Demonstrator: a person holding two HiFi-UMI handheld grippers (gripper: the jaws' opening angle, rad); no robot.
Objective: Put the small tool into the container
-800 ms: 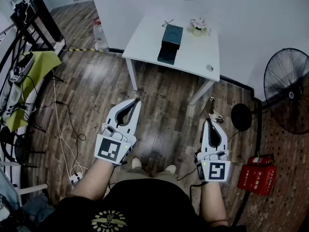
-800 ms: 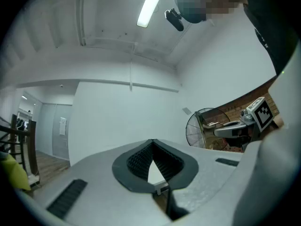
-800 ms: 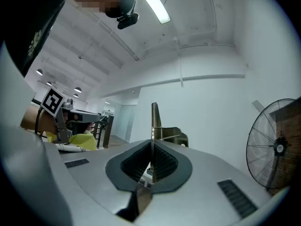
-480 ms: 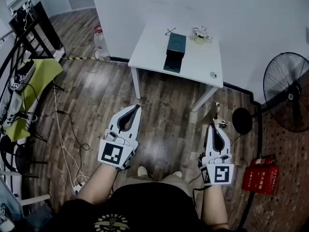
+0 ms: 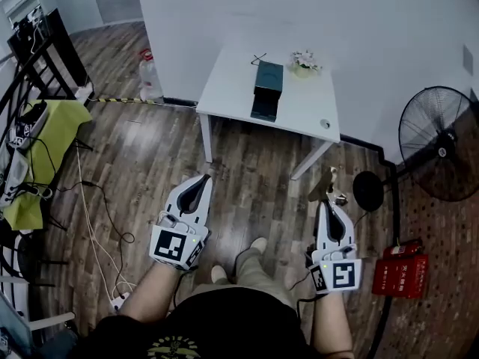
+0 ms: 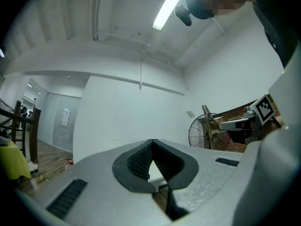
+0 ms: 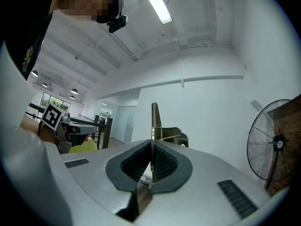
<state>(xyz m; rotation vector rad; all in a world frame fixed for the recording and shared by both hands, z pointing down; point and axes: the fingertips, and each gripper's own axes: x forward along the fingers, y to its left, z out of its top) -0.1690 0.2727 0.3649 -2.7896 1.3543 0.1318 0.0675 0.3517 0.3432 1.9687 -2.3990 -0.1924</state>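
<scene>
The container [image 5: 267, 88] is a dark teal box lying on the white table [image 5: 224, 88] ahead of me. My right gripper [image 5: 327, 203] is held level over the wooden floor, shut on the small tool [image 5: 327, 184], a brass-coloured metal piece sticking out past its tips. In the right gripper view the tool's flat blade [image 7: 154, 119] rises from between the shut pads [image 7: 162, 161]. My left gripper [image 5: 203, 176] is level at the left, shut, with nothing between its tips [image 6: 151, 142]. Both grippers are well short of the table.
A small flower pot [image 5: 303, 63] and a round white object [image 5: 324, 124] also sit on the table. A standing fan [image 5: 438, 144] and a red box [image 5: 399, 275] are at the right. Cables, a green cloth [image 5: 37, 155] and black racks line the left. A bottle [image 5: 146, 77] stands by the wall.
The person has taken a step, one foot now forward. Both grippers sit slightly lower in the head view and keep their pose. The right one still holds the tool.
</scene>
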